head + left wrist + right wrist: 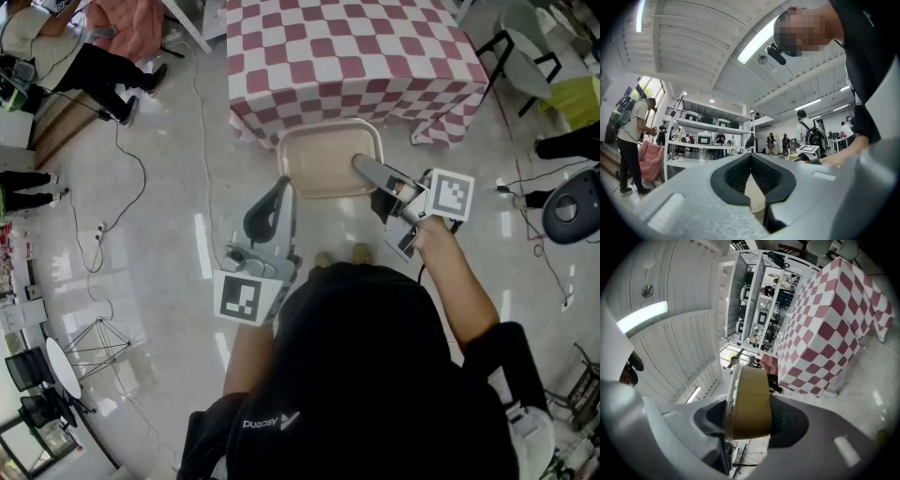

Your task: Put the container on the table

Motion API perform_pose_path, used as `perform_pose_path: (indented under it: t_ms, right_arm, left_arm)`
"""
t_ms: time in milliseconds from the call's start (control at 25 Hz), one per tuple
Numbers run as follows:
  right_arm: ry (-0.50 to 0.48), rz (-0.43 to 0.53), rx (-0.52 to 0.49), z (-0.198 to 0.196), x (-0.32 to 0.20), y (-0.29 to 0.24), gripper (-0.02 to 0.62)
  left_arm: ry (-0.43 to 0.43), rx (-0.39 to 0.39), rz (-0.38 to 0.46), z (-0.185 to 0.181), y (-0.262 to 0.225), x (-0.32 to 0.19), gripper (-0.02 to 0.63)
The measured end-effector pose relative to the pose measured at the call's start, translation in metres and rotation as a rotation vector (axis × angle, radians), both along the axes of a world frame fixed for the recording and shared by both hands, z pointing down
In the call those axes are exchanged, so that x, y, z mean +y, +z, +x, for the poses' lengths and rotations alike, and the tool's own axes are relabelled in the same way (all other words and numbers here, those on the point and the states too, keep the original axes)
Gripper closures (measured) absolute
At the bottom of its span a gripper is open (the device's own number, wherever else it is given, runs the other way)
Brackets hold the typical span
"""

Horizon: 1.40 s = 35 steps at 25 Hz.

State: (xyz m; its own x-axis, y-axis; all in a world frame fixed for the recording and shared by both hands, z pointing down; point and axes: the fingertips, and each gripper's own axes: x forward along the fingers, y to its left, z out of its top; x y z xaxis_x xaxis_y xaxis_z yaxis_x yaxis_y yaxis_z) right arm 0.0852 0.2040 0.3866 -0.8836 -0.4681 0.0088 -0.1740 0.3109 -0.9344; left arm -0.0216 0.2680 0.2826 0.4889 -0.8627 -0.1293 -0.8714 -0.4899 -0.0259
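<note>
A tan rectangular container (323,159) with a clear lid hangs in the air just in front of the red-and-white checked table (347,47). My right gripper (362,169) is shut on its right side. In the right gripper view the container (749,399) stands edge-on between the dark pads, with the table (820,333) beyond it. My left gripper (284,187) sits at the container's left edge. Its jaws meet at the tips in the left gripper view (751,157), and a strip of tan shows through the gap below them.
Seated people (84,47) and floor cables (122,159) are at the upper left. A chair (525,56) and a dark round object (574,208) stand to the right, and a folded stand (94,342) at the lower left. Shelving (708,136) and people (808,133) fill the room behind.
</note>
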Motion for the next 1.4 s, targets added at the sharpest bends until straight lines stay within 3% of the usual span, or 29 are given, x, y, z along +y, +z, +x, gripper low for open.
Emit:
perform_pose_path:
  t_ms: [240,400,600,1080,1400]
  right_arm:
    - [0.0,-0.024,-0.026,0.01,-0.006,-0.001,0.38]
    - [-0.002,-0.028,-0.043,0.022,-0.009,-0.004,0.38]
    - [-0.002,-0.025,-0.055,0.052,-0.015,-0.014,0.38]
    - [-0.005,0.001,-0.049,0.086,-0.088,-0.004,0.38]
    - [0.029,-0.005,-0.031,0.062,-0.178,0.012,0.38]
  left_arm:
    - [-0.004,-0.002,-0.01,0.01,0.0,-0.006,0.597]
    - [-0.004,0.018,0.026,0.022,-0.012,-0.009,0.597]
    - [-0.036,0.008,-0.005,0.043,-0.015,-0.011,0.597]
    - [-0.074,-0.019,0.006,0.064,-0.002,-0.063,0.597]
    - [-0.055,-0.003,0.02,0.033,0.013,-0.152,0.597]
